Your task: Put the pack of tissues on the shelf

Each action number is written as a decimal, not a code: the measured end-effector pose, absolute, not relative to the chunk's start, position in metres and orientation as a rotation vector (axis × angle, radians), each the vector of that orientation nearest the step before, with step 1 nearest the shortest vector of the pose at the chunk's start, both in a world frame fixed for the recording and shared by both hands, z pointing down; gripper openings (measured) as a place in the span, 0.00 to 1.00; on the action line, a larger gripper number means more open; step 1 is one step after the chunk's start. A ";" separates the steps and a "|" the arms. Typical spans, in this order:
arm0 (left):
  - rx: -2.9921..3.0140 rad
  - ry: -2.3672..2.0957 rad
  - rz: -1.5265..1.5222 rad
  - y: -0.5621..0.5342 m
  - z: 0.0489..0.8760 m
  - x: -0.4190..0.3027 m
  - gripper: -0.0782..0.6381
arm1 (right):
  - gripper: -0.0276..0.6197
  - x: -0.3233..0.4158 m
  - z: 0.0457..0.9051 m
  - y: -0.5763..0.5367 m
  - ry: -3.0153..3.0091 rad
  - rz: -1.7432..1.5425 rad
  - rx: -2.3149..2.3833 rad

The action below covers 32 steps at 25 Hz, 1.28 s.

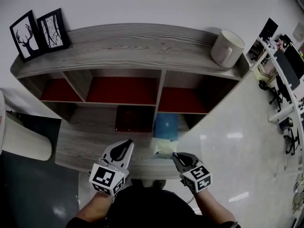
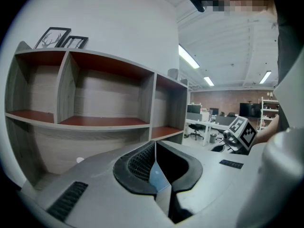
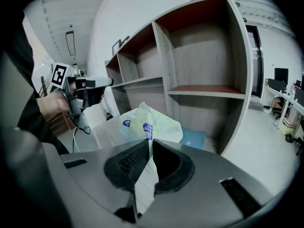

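Grippers, two, lie nearest the viewer in the head view. The left gripper (image 1: 127, 144) sits at 7 o'clock, its jaws together on nothing, a state confirmed in the left gripper view (image 2: 155, 144). The right gripper (image 1: 175, 155) sits at 5 o'clock, its jaws clamped on a loose flap of wrapper, as the right gripper view shows (image 3: 150, 141).

Pack (image 1: 162, 147), one, pale green and white, lies just beyond the right gripper's tips, over the front part of the ledge (image 1: 80, 146). Whether it touches the ledge cannot be told. In the right gripper view the pack (image 3: 152, 121) shows broadside. Its long axis runs roughly 9 to 3 o'clock, across the line of the jaws. Its pinched edge faces 6 o'clock and its far edge faces the shelf (image 1: 118, 46) at 12 o'clock.

Blue item (image 1: 166, 126), one, lies flat on the ledge just past the pack at 12 o'clock. Dark red box (image 1: 133, 118), one, lies beside it at 11 o'clock.

Compartments (image 1: 121, 90), three, stand in a row above the ledge, each with a red floor. No compartment holds the pack.

Frames, two, stand on the shelf's top board at 10 o'clock (image 1: 24, 36) (image 1: 53, 29). Mug (image 1: 227, 48), one, white, stands on the same board at 2 o'clock.
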<state>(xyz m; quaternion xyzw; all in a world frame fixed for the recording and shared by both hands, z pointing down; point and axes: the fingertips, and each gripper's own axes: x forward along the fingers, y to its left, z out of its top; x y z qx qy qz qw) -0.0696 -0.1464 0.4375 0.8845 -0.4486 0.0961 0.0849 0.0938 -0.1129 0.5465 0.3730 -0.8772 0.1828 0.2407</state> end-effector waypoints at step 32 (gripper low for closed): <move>2.760 -1.220 0.273 -0.174 0.407 -0.029 0.14 | 0.08 0.144 0.424 -0.221 -2.521 0.281 1.255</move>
